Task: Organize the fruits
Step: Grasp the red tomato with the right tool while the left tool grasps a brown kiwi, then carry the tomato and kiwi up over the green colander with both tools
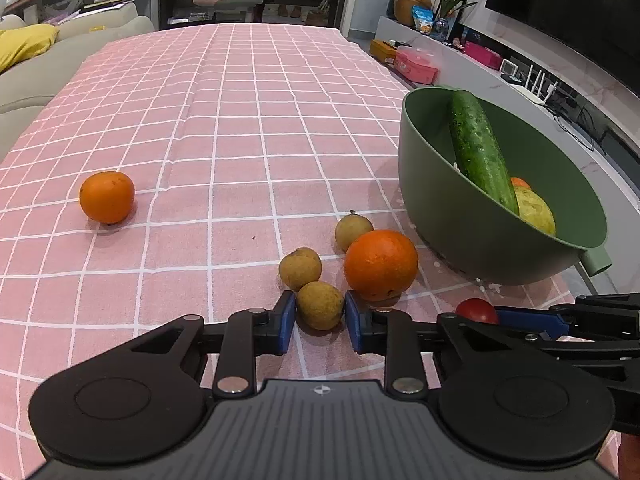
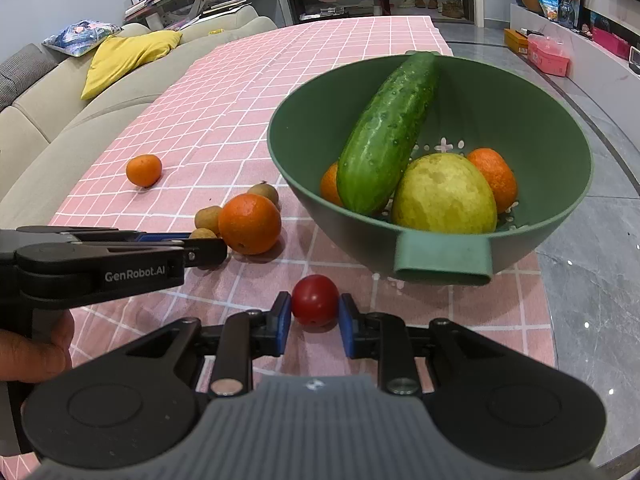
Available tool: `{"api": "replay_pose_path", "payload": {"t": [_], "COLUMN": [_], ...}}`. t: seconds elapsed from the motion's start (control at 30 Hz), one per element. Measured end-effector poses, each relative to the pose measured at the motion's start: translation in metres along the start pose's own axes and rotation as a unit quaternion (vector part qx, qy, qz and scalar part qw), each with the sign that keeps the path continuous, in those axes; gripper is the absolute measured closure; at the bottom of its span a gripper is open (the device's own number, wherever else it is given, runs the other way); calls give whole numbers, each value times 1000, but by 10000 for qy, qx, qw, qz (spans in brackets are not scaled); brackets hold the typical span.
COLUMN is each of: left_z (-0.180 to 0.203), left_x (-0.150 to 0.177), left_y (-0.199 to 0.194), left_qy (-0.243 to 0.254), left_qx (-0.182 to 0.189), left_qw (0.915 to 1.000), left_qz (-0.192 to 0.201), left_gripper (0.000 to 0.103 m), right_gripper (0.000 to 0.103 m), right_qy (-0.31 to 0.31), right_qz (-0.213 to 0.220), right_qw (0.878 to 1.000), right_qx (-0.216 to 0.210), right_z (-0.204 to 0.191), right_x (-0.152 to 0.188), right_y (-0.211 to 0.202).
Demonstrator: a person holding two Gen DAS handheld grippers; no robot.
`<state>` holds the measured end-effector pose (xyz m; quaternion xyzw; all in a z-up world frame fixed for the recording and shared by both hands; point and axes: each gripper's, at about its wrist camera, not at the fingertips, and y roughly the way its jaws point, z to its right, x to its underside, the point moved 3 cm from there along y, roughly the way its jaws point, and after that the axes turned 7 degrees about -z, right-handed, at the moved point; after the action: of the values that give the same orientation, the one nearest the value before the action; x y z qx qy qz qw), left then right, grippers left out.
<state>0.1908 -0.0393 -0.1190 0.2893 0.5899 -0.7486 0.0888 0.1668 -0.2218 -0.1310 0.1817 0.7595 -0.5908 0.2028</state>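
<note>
My right gripper (image 2: 313, 312) brackets the red tomato (image 2: 315, 299), green bowl (image 2: 442, 259) just beyond, left gripper (image 2: 206, 248) alongside.
</note>
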Motion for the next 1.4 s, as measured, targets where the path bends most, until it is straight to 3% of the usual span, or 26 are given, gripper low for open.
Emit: {"api": "replay_pose_path", "payload": {"t": [0.43, 0.57, 0.77, 1.1, 1.4], "left_z": [5, 13, 31, 64, 87], "left_x": [8, 26, 36, 12, -5], "left_y": [-27, -66, -90, -98, -69], "left_qy": [-2, -19, 38, 390, 557], "left_qx": [127, 196, 304, 302, 438], "left_qw": [9999, 9998, 9995, 9983, 9971], "left_qz": [-66, -11, 48, 325, 275], "left_gripper": [74, 73, 73, 73, 73], "right_gripper": [82, 82, 82, 82, 82], "right_qy": [-12, -157, -215, 103, 307], "right_qz": [-85, -137, 305, 670, 755], "right_qw": [9999, 9993, 9990, 9974, 9966], "right_qx": [-102, -305, -254, -224, -156], "right_z": [-2, -8, -5, 18, 38], "right_x": [1, 9, 10, 2, -12], "right_y": [-8, -37, -82, -111, -112]}}
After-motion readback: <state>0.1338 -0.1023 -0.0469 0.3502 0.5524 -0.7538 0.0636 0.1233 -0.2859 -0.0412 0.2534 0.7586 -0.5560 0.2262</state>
